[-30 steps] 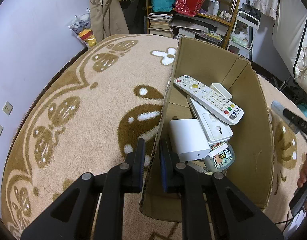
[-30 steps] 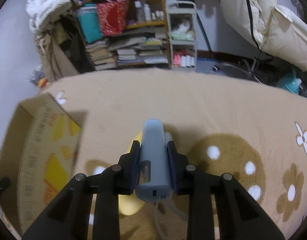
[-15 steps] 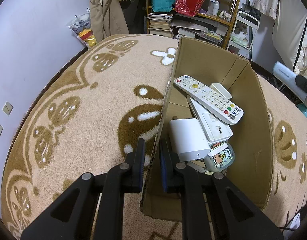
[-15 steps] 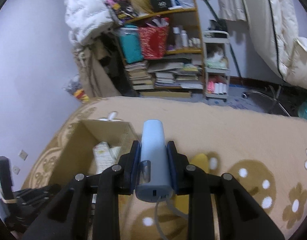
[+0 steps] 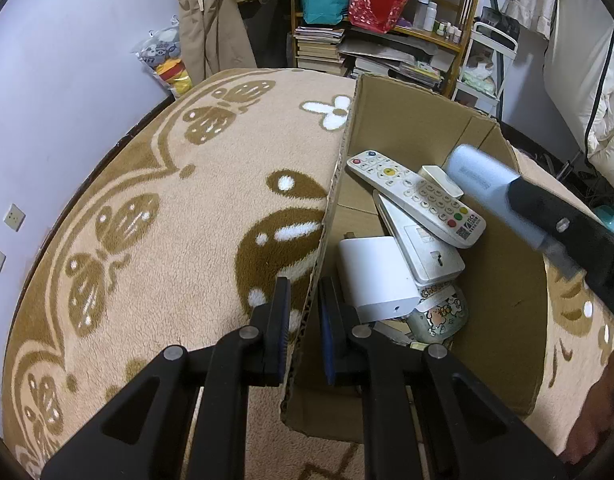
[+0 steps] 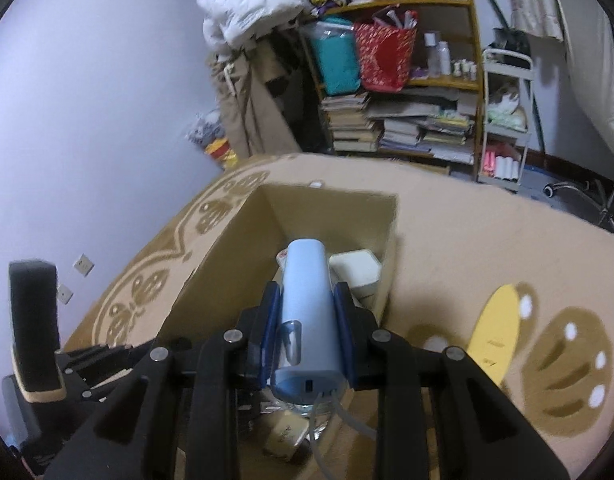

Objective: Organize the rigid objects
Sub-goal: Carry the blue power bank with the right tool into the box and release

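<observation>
Compared with one second ago, my right gripper [image 6: 307,320] has travelled from over the bare rug to a position above the cardboard box [image 5: 503,280]. In the earlier right wrist view the box sat at the left edge; it now fills the centre of the frame. In the left wrist view the right gripper [image 5: 563,228] has entered from the right edge, over the box's far wall.

Right claw: both pads are pressed against the sides of the pale blue device [image 6: 307,312], which lies lengthwise between them with a thin clear tube trailing from its near end. In the left wrist view the same device [image 5: 479,176] appears blurred, at centre right, above the box contents.

Left claw: unchanged. My left gripper [image 5: 303,308] is narrowed onto the box's near wall, one finger outside and one inside; a sliver of gap shows at the cardboard, so I cannot tell how firm the contact is.

Box contents, centre of the left wrist view: a white remote [image 5: 415,196] lying across a flat white unit [image 5: 423,248], a white block [image 5: 375,276] and a cartoon-printed cup [image 5: 439,312].

Surface: a beige rug [image 5: 155,216] with brown leaf motifs. A yellow paper shape [image 6: 495,332] lies on it at lower right of the right wrist view.

Room: lilac wall [image 5: 67,80] at left, cluttered bookshelf [image 6: 403,88] at the top.
</observation>
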Demonstrator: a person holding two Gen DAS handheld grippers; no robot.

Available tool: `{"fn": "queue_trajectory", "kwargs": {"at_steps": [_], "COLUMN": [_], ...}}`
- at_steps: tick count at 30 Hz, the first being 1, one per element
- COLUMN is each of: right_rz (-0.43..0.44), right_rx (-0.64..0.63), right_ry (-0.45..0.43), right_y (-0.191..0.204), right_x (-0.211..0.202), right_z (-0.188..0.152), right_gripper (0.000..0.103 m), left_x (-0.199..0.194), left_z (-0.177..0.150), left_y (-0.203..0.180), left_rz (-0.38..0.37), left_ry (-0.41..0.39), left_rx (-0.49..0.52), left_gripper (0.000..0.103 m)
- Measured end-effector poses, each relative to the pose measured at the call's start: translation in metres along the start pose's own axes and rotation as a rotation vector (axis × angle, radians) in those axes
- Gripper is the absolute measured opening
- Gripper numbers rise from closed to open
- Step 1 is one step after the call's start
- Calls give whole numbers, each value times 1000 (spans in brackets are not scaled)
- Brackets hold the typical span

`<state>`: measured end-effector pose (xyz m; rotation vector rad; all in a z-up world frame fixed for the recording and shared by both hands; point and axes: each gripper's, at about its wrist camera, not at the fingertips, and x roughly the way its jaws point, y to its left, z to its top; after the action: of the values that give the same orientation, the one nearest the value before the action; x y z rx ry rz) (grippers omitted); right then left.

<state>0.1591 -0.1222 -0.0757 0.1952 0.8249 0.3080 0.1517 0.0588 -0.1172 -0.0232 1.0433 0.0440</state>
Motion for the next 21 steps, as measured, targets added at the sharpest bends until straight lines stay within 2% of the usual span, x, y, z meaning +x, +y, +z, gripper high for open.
{"fn": "queue_trajectory", "kwargs": {"at_steps": [6, 10, 14, 21], "right_rz": [5, -59, -31, -17], "right_rx": [-16, -57, -23, -67], "right_ry": [44, 60, 80, 4], "right_y": [5, 11, 5, 10], "right_x": [13, 14, 15, -7], "right_z": [-8, -14, -20, -19], "right_gripper": [29, 29, 29, 29], "left_x": [1, 0, -1, -1], "left_z": [0, -1, -2, -3], "left_y": [-1, 0, -2, -1], "left_rz": [-5, -19, -14, -11], "left_ry": [0, 2, -1, 0], "left_rx": [1, -7, 3, 5], "left_gripper": [13, 13, 13, 13]}}
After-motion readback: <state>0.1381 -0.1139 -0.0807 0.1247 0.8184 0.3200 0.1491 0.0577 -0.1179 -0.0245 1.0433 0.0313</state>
